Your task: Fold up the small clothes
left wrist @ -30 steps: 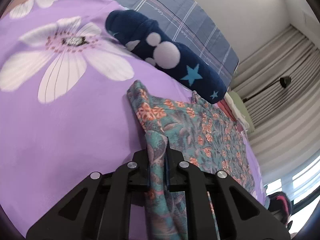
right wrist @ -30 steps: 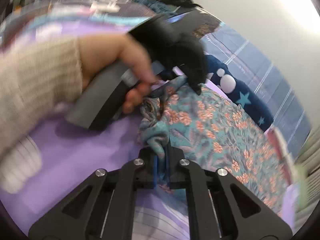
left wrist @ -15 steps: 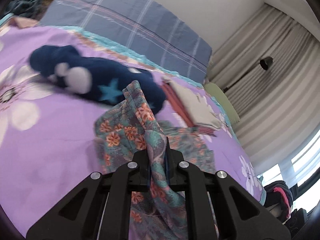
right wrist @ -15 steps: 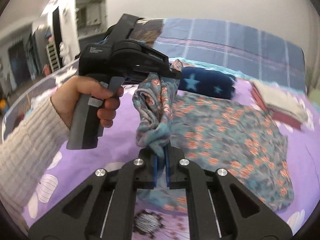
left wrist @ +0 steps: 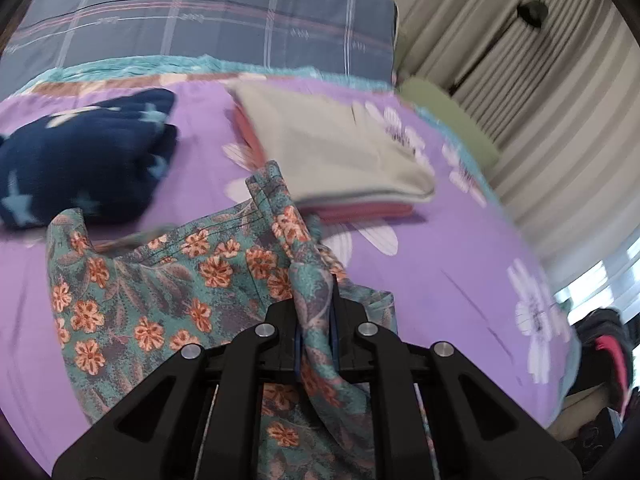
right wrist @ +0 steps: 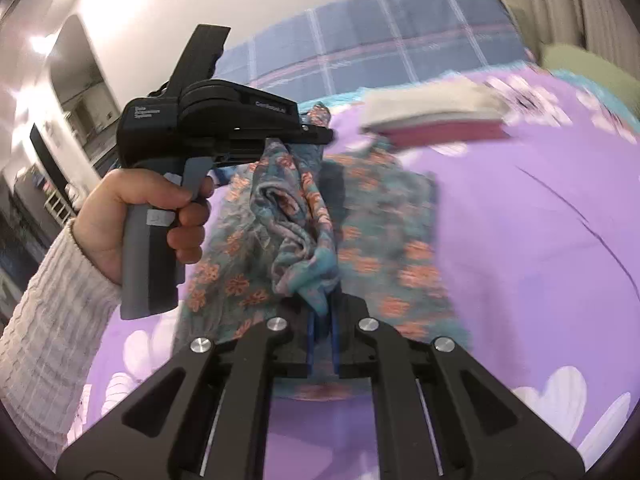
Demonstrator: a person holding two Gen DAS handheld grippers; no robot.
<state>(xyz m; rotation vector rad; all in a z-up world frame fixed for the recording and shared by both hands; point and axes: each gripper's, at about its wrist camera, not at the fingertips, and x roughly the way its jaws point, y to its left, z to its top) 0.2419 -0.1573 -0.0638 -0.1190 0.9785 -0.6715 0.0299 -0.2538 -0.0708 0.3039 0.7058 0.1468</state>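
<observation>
Left wrist view. Left of the jaws: navy star-print garment [left wrist: 84,160], rolled, lying on the purple flowered bedspread [left wrist: 460,264]. Directly ahead and between the jaws: teal floral garment [left wrist: 168,280], one gathered edge clamped by the left gripper [left wrist: 316,340], rest of the cloth spread to the left and below. Beyond the jaws, slightly right: folded stack [left wrist: 340,152], beige on top, red beneath, blurred. Behind both: plaid pillow [left wrist: 200,16]. Far right: striped curtain [left wrist: 540,92].

Right wrist view. Left of the jaws: left hand [right wrist: 140,216] in a knit sleeve, wrapped round the grey handle of the left gripper [right wrist: 320,134], fingertips hidden in bunched cloth. Ahead of the jaws: teal floral garment [right wrist: 384,216], a wad of it hanging between the two tools, lower edge pinched shut in the right gripper [right wrist: 323,332], remainder lying on the bedspread [right wrist: 520,240]. Beyond, to the right: folded stack [right wrist: 432,114], motion-blurred. Behind: plaid pillow [right wrist: 380,36].
</observation>
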